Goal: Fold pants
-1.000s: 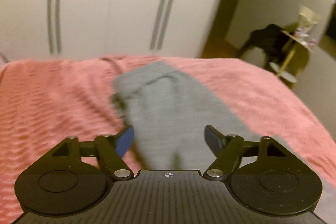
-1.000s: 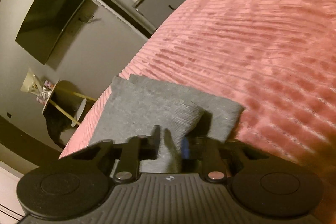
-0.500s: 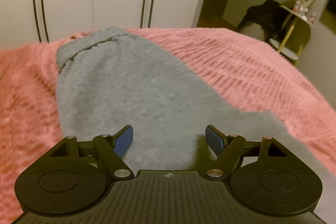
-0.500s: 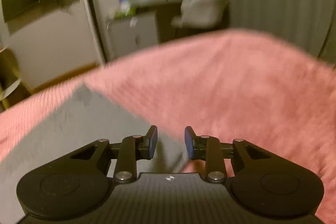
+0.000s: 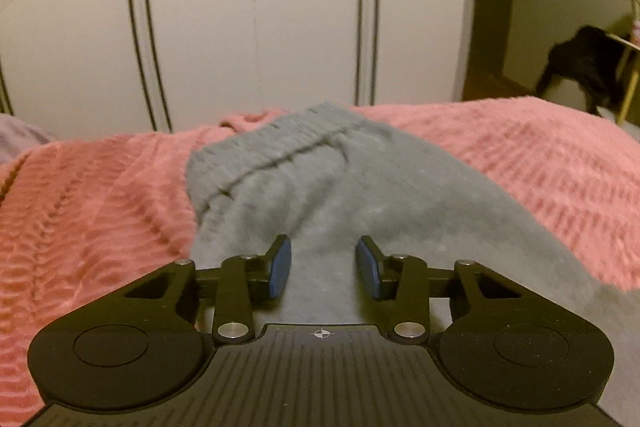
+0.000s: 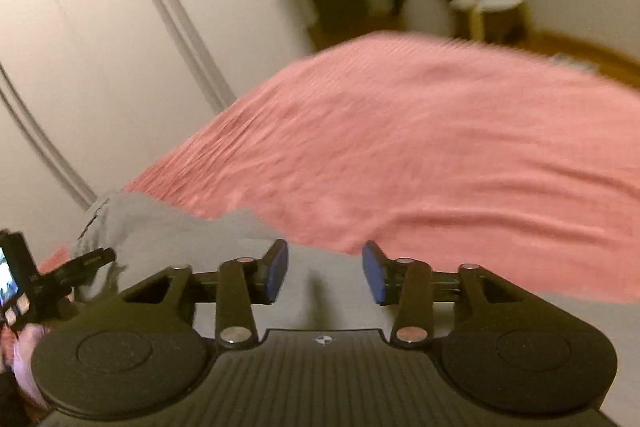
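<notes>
Grey pants [image 5: 320, 187] lie flat on a pink ribbed bedspread [image 5: 100, 195], with the elastic waistband [image 5: 272, 147] at the far end by the wardrobe. My left gripper [image 5: 322, 247] hovers low over the pants below the waistband. Its jaws are closing, grey cloth shows in the gap, and the pads do not press on it. In the blurred right wrist view my right gripper [image 6: 325, 251] is over the edge of the pants [image 6: 168, 231] and the bedspread [image 6: 400, 147]. Its jaws are opening and hold nothing.
White wardrobe doors [image 5: 256, 19] stand just behind the bed. A doorway [image 5: 488, 7] and a yellow-legged side table with a dark garment [image 5: 580, 67] are at the right. The other hand-held device [image 6: 24, 287] shows at the right wrist view's left edge.
The left gripper sank and came nearer the waistband, and its jaws narrowed. The right gripper let go of the folded pant end, swung fast across the bed while rolling, and its jaws widened.
</notes>
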